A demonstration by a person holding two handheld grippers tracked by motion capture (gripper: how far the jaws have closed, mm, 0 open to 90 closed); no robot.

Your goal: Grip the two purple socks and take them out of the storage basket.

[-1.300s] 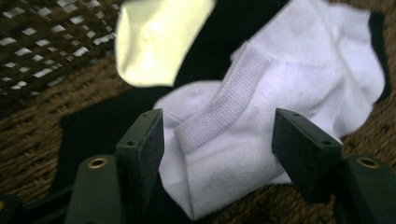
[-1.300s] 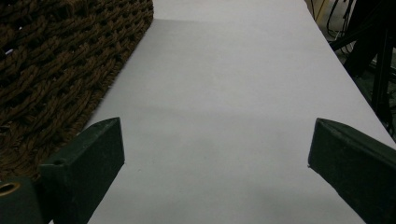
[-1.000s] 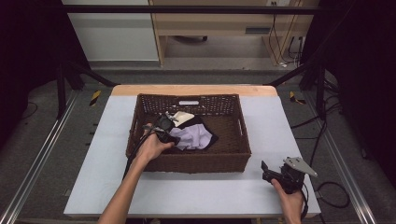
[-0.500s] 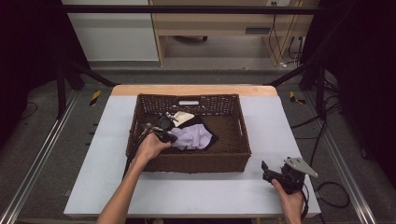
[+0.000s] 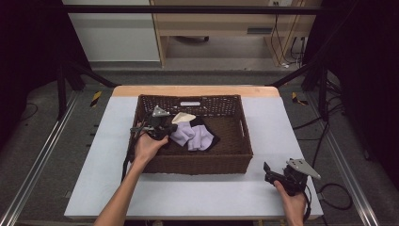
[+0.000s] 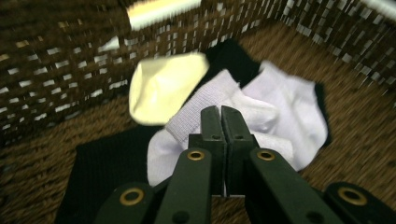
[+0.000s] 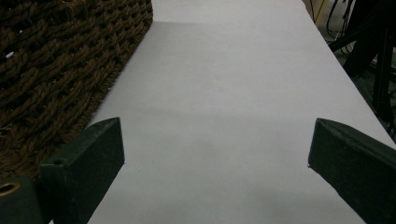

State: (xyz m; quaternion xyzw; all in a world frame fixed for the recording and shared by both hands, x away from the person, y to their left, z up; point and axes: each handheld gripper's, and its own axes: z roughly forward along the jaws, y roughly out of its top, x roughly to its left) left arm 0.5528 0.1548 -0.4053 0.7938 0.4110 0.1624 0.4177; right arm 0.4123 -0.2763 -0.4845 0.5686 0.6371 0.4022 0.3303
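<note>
A dark woven basket (image 5: 202,165) stands on the white table (image 5: 188,197). In it lie a pale lavender-white sock (image 5: 190,136), a cream sock (image 5: 183,117) and a black sock (image 5: 210,141). My left gripper (image 5: 168,129) reaches in from the basket's left side. In the left gripper view its jaws are pressed together at the tips (image 6: 222,113), pinching the ribbed cuff of the white sock (image 6: 280,112). The cream sock (image 6: 163,86) and the black sock (image 6: 102,168) lie beside it. My right gripper (image 5: 268,172) rests open on the table at the basket's right front corner; nothing is between its fingers (image 7: 215,144).
The basket wall (image 7: 56,60) is just left of the right gripper. Bare white tabletop (image 7: 233,84) stretches ahead of it to the right edge. Metal frame rails and cables run along the floor on both sides of the table.
The left gripper has drawn back a little toward the basket's left wall, and the white sock's edge has come with it. The right hand has stayed still.
</note>
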